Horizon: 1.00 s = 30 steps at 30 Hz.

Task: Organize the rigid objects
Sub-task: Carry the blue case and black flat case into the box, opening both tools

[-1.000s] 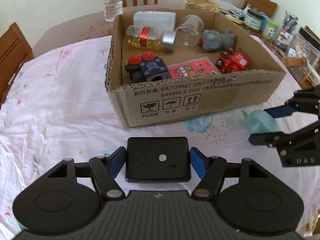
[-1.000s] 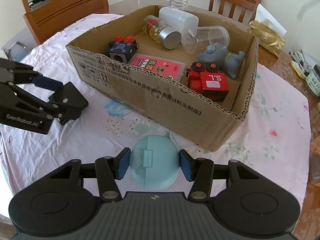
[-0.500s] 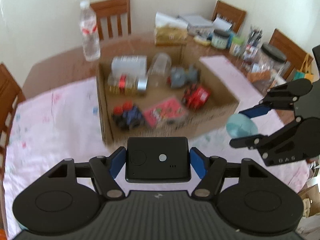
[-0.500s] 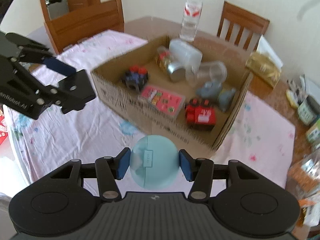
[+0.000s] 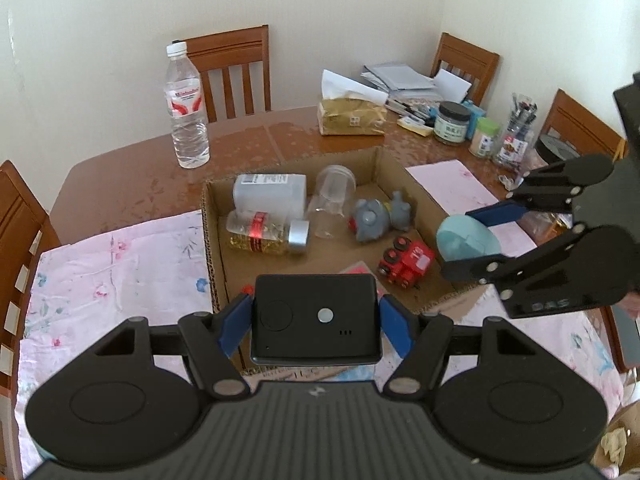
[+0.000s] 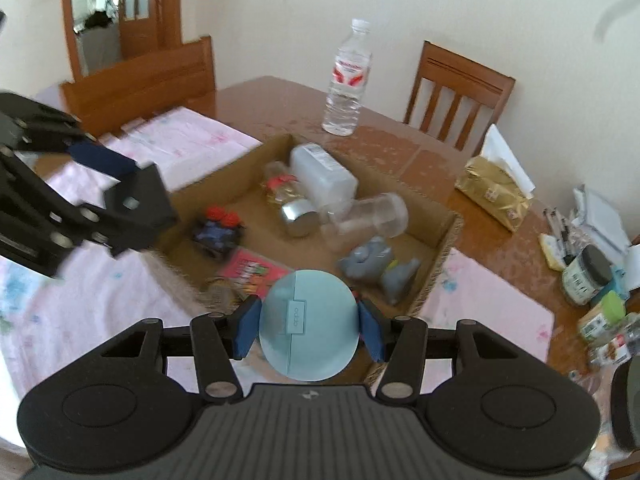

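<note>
The blue case (image 6: 307,326), clamped in the right gripper (image 6: 307,330), and the black device (image 5: 315,318), pinched in the left gripper (image 5: 316,326), have risen off the tablecloth and now hang over the box (image 5: 212,240) at 12 o'clock, ready for dropping in.

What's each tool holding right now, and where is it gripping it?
The left tool clamps a black box by its two short sides. The right tool clamps a round light-blue case across its widest part, both above the cardboard box.
</note>
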Tool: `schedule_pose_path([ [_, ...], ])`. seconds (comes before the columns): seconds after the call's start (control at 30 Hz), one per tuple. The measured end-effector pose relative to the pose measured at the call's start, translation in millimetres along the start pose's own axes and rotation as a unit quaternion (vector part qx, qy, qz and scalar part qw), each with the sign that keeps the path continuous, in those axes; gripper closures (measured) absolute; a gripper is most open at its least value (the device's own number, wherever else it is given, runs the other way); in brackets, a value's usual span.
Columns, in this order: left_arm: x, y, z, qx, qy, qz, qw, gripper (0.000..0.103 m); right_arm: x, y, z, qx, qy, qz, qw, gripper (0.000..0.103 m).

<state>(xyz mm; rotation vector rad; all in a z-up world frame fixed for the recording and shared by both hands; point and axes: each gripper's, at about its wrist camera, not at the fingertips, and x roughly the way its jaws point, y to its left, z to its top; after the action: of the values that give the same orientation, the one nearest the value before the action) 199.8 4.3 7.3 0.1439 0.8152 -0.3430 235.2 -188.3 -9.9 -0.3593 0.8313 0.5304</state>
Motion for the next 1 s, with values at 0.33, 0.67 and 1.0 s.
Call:
schedule_pose_path([
  [0.33, 22, 9, 15, -0.022, -0.005, 0.004, 0.9997, 0.034, 28, -9, -5, 0.026, 0.030, 0.008, 0.999, 0.044],
  [0.67, 41, 4, 28, -0.012, 0.000, 0.001, 0.9999, 0.034, 13, -9, -3, 0.053, 0.011, -0.005, 0.999, 0.000],
  [1.0, 71, -7, 42, 0.005, -0.008, 0.019, 0.9998, 0.020, 2, -9, -9, 0.086, 0.009, -0.014, 0.996, 0.000],
])
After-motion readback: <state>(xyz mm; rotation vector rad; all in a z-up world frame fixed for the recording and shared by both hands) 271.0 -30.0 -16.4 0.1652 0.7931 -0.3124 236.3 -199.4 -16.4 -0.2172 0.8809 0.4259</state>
